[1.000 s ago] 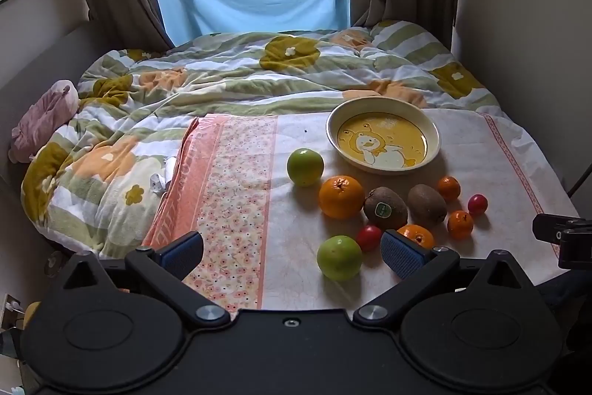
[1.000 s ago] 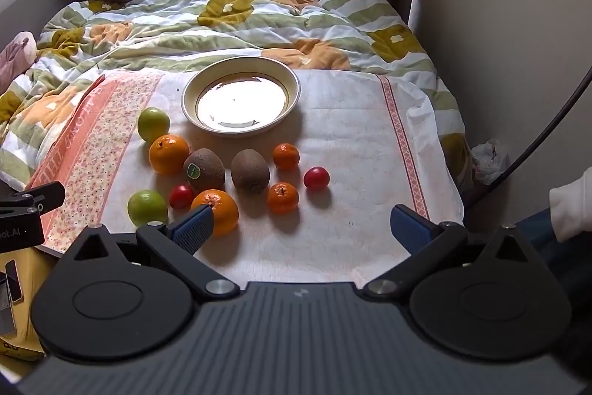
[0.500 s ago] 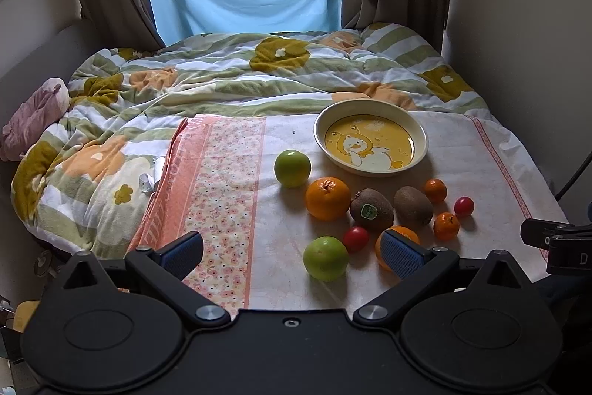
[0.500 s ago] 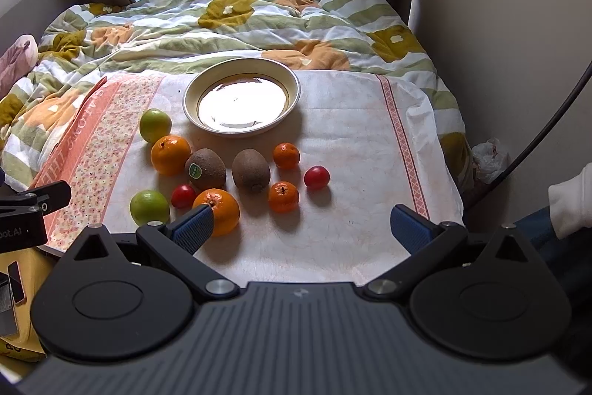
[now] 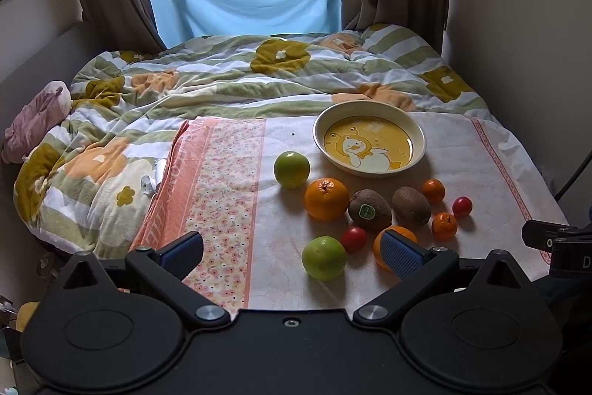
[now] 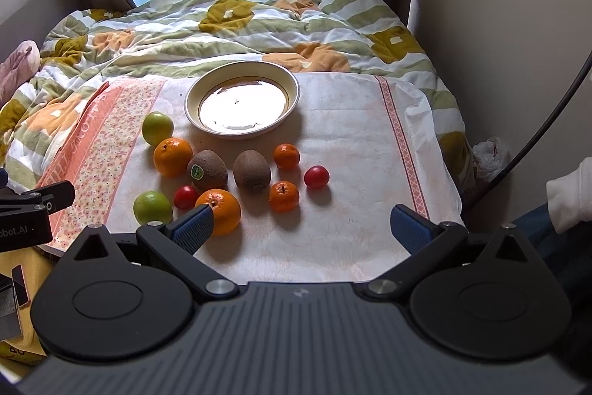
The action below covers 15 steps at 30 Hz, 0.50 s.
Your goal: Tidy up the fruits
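Note:
A cream plate (image 5: 420, 139) (image 6: 292, 82) with a yellow duck picture lies empty on a cloth on the bed. In front of it lie two green apples (image 5: 291, 169) (image 6: 152, 208), two oranges (image 5: 326, 198) (image 6: 221, 210), two kiwis (image 5: 370, 210) (image 6: 251, 169), two small mandarins (image 5: 444, 225) (image 6: 283, 196) and two red tomatoes (image 5: 354, 238) (image 6: 316, 176). My left gripper (image 5: 292, 254) hovers open before the near apple and tomato. My right gripper (image 6: 301, 228) is open above the cloth's near edge, nothing between its fingers.
The white cloth (image 6: 355, 136) with pink borders covers the near part of the bed; a rumpled flowered quilt (image 5: 222, 80) lies behind and left. A wall (image 6: 499, 24) stands close on the right. A person's white sleeve (image 6: 569, 195) shows at far right.
Both grippers have drawn back and tilted up slightly, so the fruits and plate sit a little lower and farther in view. No fruit has moved; both stay open.

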### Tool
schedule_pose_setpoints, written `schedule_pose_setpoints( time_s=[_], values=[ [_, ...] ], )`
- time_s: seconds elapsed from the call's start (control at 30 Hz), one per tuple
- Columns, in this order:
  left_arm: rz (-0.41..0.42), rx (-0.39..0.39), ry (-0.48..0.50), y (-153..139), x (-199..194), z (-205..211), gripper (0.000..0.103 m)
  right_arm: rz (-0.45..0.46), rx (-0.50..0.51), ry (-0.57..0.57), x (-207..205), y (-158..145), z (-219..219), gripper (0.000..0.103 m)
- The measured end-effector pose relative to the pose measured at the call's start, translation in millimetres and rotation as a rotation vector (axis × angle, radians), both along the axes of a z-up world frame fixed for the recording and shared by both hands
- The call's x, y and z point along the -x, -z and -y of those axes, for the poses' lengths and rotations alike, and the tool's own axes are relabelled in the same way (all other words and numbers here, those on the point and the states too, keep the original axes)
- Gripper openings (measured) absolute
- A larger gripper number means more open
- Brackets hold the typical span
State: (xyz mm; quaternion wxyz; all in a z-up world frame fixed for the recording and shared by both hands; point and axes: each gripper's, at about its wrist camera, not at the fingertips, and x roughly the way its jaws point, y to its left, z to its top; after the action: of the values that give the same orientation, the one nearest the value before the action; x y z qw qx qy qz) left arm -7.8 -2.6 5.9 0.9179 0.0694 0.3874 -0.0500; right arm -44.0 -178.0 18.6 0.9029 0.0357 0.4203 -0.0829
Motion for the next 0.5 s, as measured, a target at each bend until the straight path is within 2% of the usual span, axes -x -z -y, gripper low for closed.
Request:
schedule_pose_setpoints(
  time_s=[0.2,0.4,0.5],
  values=[
    [0.001,-0.003,0.009,-1.2,1.5,2.4,0.103,0.008,-0.012,0.008,3.2,1.8,2.0,0.103],
    [-0.006,0.033,0.017,-1.8,2.2,0.6,0.103,0.008,-0.014,0.015,5.4,3.4,1.9,0.103],
    [0.000,0.019,0.019,-2.5,2.5,1.3,0.103,0.009,-0.016,0.021,4.9,3.6,2.6,0.103]
  ],
)
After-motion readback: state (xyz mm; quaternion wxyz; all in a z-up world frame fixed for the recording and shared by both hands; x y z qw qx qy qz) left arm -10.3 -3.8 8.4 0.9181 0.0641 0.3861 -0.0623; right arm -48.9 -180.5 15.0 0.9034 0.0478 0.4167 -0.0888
